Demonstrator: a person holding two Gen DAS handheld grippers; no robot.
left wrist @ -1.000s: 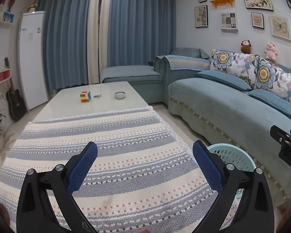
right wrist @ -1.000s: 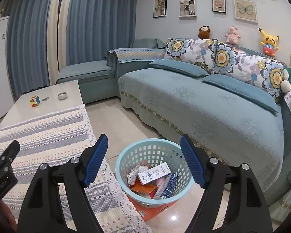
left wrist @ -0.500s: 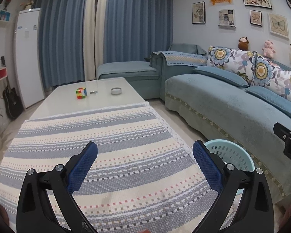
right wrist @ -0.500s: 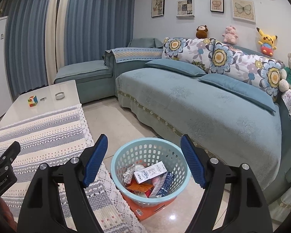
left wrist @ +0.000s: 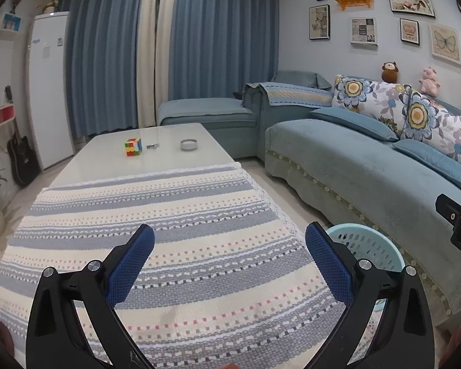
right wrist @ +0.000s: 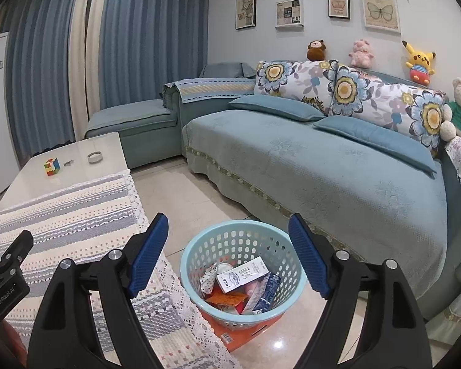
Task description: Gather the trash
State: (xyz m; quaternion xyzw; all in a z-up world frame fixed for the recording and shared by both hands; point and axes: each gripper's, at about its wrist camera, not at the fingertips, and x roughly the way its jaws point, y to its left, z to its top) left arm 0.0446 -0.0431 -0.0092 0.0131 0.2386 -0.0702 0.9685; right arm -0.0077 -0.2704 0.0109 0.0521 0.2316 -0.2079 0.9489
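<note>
Left gripper [left wrist: 229,258]: spread wide, nothing between the blue pads; hangs over the near end of the striped cloth [left wrist: 175,233].
Cloth: covers the near part of the table [left wrist: 169,150]; no trash visible on it in either view.
Table, far end: cube [left wrist: 133,147], small metal bit [left wrist: 152,145], white ring dish [left wrist: 188,144]. Whether any of these counts as trash, cannot tell.
Right gripper [right wrist: 229,253]: jaws have just been opening a little; now spread, empty, nothing between the pads. It sits right of the cloth edge, above and near side of the basket [right wrist: 196,255].
Basket: pale blue, on the floor between table and sofa [right wrist: 322,178], resting on an orange flat box [right wrist: 246,333].
Trash: already inside the basket; a white carton [right wrist: 242,275] on top, dark blue pack [right wrist: 267,292] to its right, orange wrapper [right wrist: 227,299] below, patterned paper scrap [right wrist: 209,279] at left.
Step (judgement): a drop-off looks done; both grippers idle and empty, so the task is between pieces or near its end.
Next move (judgement): scan for leftover litter. If the far table items are targets, the left gripper is better placed; it needs a long forward reach over the cloth, then a narrow pinch for the metal bit.
Risk (judgement): the lace edge of the cloth could snag a finger on a low pass.
</note>
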